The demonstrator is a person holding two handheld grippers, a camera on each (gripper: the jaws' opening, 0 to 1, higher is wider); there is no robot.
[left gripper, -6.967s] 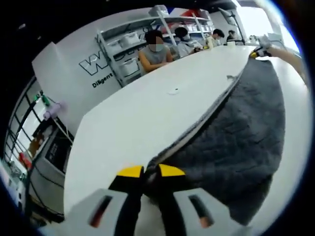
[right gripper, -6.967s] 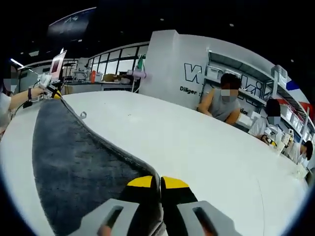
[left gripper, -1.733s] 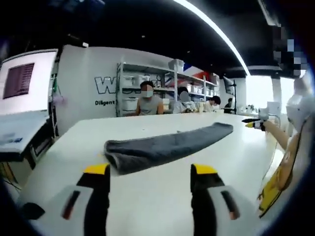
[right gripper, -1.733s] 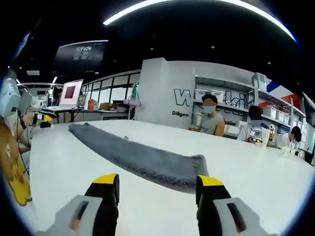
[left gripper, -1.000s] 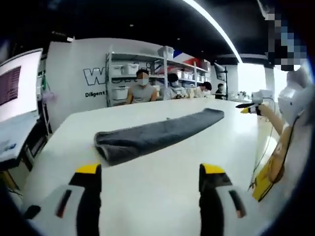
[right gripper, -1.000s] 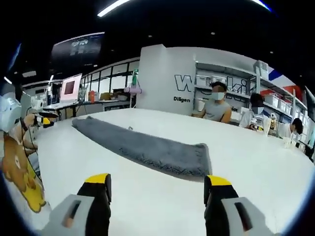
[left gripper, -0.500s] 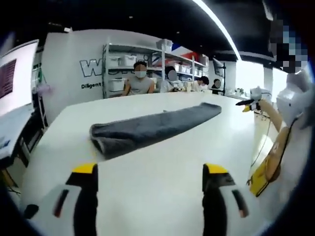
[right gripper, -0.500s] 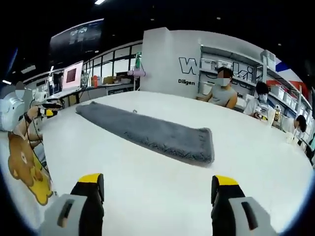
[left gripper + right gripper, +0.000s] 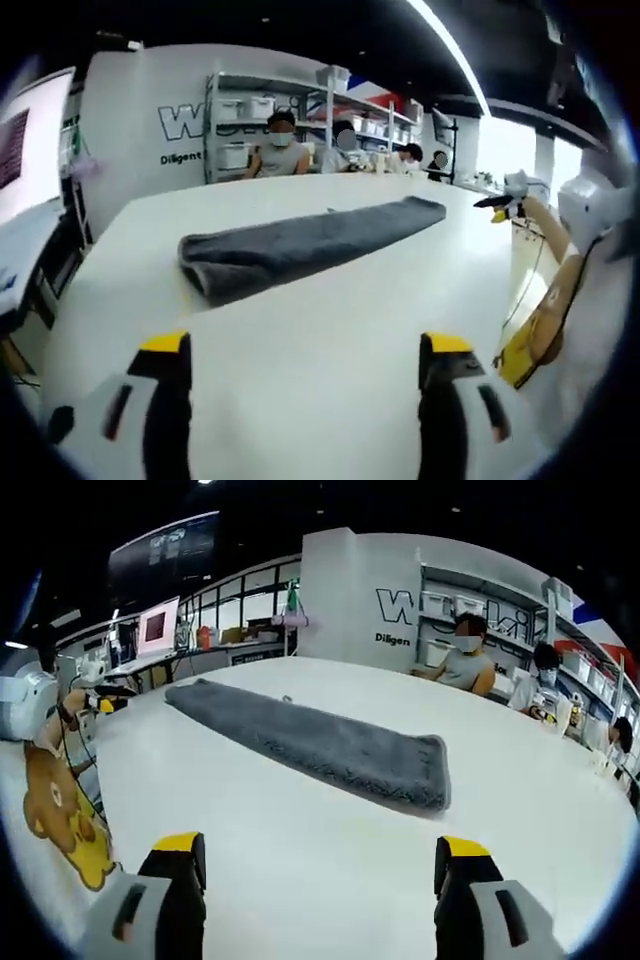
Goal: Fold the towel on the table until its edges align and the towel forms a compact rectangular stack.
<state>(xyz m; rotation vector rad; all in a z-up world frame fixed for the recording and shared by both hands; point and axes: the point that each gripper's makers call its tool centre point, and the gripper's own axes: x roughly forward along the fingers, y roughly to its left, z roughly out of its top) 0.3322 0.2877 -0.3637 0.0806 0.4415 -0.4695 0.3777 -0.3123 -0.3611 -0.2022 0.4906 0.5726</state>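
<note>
The grey towel (image 9: pixel 300 245) lies flat on the white table (image 9: pixel 300 340) as a long narrow folded strip, its near end thick and rounded. My left gripper (image 9: pixel 305 345) hangs open in front of that end, apart from it, with nothing between its jaws. In the right gripper view the towel (image 9: pixel 310 740) runs from far left to its other end at the right. My right gripper (image 9: pixel 322 845) is open too, short of the cloth. Each gripper appears small in the other's view: the right gripper (image 9: pixel 500 202) and the left gripper (image 9: pixel 100 698), both off the towel's ends.
Several people (image 9: pixel 280 150) sit at the table's far side before white shelves (image 9: pixel 250 110). The holder's bear-print shirt (image 9: pixel 60 815) fills the near table edge. Desks with monitors (image 9: pixel 155 628) stand beyond the left end.
Both grippers, shut on the towel's edge seven seconds ago, are now open and drawn back. Over the last second the jaws spread slightly wider and both views tilt down; the towel lies still.
</note>
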